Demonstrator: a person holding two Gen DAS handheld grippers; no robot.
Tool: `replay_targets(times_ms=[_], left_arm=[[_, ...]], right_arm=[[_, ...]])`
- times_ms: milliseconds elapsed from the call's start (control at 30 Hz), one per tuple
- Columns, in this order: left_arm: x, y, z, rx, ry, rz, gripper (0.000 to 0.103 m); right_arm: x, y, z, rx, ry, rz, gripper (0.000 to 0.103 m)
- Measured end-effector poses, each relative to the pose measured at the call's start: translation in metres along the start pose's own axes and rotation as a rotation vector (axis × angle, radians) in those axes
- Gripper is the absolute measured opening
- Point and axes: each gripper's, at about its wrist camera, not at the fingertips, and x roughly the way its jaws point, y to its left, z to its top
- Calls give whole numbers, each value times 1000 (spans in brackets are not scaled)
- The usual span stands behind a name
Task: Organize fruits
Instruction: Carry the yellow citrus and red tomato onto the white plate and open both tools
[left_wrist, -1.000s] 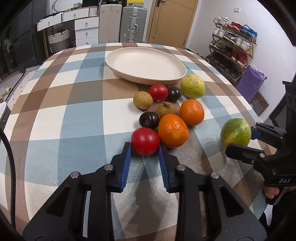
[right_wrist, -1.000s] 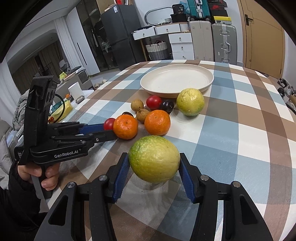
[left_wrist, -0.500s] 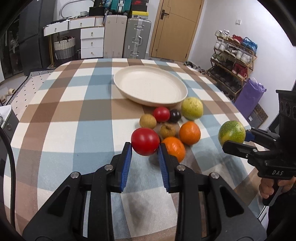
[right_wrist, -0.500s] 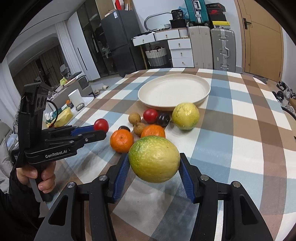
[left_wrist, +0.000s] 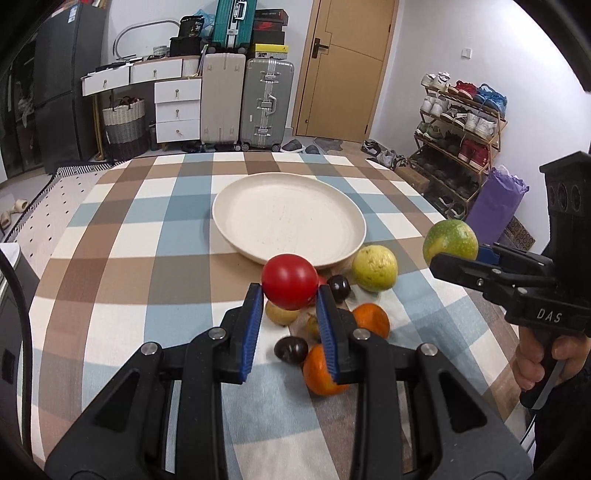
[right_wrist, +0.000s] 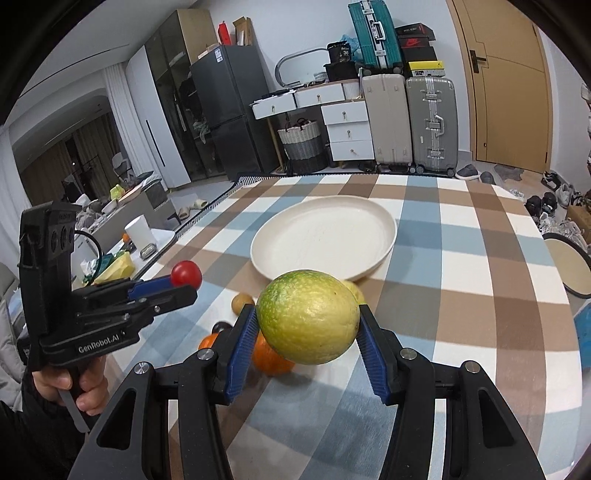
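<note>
My left gripper (left_wrist: 290, 295) is shut on a red tomato (left_wrist: 290, 281), held in the air above the fruit pile. My right gripper (right_wrist: 307, 317) is shut on a large green-yellow citrus (right_wrist: 308, 316), also lifted off the table; that citrus (left_wrist: 450, 240) shows at the right of the left wrist view. The empty cream plate (left_wrist: 289, 218) lies beyond both, in the table's middle. On the checked cloth remain a yellow-green guava (left_wrist: 374, 268), two oranges (left_wrist: 371, 320) (left_wrist: 322, 371), two dark plums (left_wrist: 340, 287) (left_wrist: 290, 350) and small brown fruits (left_wrist: 280, 314).
The table's far edge and right edge are close to the plate. Suitcases (left_wrist: 267, 103), white drawers (left_wrist: 177, 110) and a shoe rack (left_wrist: 458, 133) stand beyond on the floor. A person's hand (right_wrist: 79, 384) grips the left tool's handle.
Both grippers have risen with their fruits and tilted up toward the plate. The tomato left the cloth beside the oranges; the pile now sits lower in both views.
</note>
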Motion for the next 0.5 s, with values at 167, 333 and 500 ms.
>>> replay_targets(times_ms=[167,333,500], left_arm=[[17,4,14,-9,-7,-1,27],[36,11,28,-18,-11,12,27],[60,18,40,-16,-11,10,27]], right_arm=[[7,-3,16,-10,-26,-8,54],[21,-8,28,-7,-34,-14,54],[37,-17,35,7,-38,-30,54]])
